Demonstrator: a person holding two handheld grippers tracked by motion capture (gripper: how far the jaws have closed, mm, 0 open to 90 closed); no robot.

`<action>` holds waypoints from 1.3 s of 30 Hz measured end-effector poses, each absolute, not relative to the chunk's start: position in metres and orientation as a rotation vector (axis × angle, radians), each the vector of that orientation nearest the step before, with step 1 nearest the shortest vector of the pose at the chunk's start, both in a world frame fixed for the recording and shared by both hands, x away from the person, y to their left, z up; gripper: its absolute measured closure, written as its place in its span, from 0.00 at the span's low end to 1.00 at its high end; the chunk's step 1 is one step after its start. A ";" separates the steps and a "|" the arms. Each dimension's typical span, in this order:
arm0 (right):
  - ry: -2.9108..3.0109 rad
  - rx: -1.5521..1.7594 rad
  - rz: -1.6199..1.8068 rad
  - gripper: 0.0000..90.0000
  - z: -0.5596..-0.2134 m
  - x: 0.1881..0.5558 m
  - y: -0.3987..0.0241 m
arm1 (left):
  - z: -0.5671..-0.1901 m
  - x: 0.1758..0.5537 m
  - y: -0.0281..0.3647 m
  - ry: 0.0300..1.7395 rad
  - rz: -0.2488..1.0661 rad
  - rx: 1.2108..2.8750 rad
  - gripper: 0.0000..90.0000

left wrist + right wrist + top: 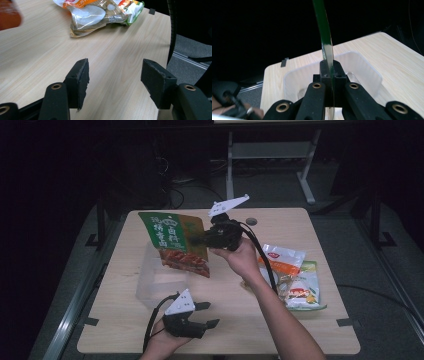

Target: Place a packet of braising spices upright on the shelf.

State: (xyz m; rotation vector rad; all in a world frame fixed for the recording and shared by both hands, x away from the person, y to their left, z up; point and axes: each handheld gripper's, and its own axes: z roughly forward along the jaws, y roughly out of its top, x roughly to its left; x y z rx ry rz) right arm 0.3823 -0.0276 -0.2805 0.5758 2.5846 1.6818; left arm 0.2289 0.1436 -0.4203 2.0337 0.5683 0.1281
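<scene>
The green snack packet (175, 242) hangs in the air above the clear plastic bin (157, 282) near the tabletop's left edge, pinched by its rim in the right gripper (202, 239), whose jaws are clamped tight on it. The step looks like loading the bin; next the packet needs lowering inside and releasing. The left gripper (207, 315) rests at the near edge, jaws wide apart, holding nothing. More snack bags (290, 277) lie toward the right edge.

Large yellow Chinese characters, not legible, on green pouch (172, 241).
</scene>
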 end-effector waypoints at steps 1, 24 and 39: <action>2.584 0.567 1.688 1.00 -0.281 0.383 -0.024 | -0.420 0.229 0.144 0.561 0.130 2.037 0.42; 2.610 0.654 1.682 1.00 -0.325 0.401 0.036 | -0.421 0.221 0.141 0.504 0.101 2.056 0.42; 2.642 0.710 1.634 1.00 -0.352 0.402 0.045 | -0.422 0.220 0.140 0.480 0.108 2.072 0.41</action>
